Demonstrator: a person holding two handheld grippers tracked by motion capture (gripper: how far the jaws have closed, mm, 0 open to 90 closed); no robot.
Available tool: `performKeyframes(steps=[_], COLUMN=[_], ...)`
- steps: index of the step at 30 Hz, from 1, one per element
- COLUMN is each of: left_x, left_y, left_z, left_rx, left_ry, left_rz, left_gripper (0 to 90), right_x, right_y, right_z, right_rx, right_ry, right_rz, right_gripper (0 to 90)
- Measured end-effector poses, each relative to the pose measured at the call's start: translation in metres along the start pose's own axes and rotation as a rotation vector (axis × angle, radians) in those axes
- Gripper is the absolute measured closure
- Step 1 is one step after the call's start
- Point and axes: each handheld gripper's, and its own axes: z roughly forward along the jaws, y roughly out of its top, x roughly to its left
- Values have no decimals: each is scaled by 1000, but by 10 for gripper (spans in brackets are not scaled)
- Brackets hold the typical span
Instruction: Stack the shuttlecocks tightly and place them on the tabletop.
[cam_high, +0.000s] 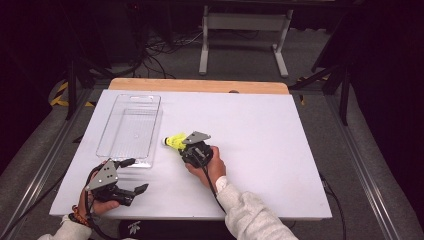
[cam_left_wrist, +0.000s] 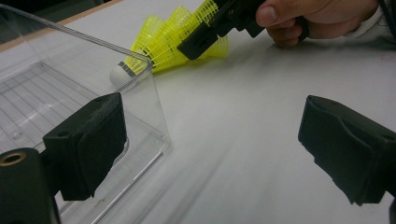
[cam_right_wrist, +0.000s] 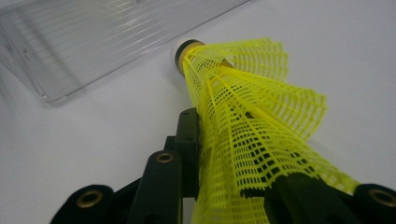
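Right gripper (cam_high: 186, 145), frame centre in high view: we see jaws pinched on yellow shuttlecock (cam_high: 175, 141), mesh skirt squashed between them, cork tip toward tray. Skirt's rear end hidden behind jaws. Left gripper (cam_high: 134, 175), lower left, jaws spread wide, holding nothing. Clear plastic tray (cam_high: 150, 120), upper left of table (cam_high: 270, 150), holds nothing we can see. We read no writing anywhere.

Shuttlecock (cam_right_wrist: 243, 140) skirt end cut off by bottom edge in right gripper view, crushed part hidden between claw jaws. Clear tray (cam_left_wrist: 84, 93) cut off at left edge in left gripper view.
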Motion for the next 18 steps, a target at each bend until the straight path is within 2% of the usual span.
performKeyframes(steps=[8, 18], left_x=[0, 0], left_y=[0, 0], left_z=[0, -1], left_rx=[1, 0], left_ry=[2, 3], left_rz=[1, 1], left_gripper=[86, 86], right_x=[-3, -7], right_y=[1, -1], right_z=[-1, -8], right_rx=[1, -10], right_ry=[26, 49], right_rz=[-1, -2], right_gripper=[843, 858])
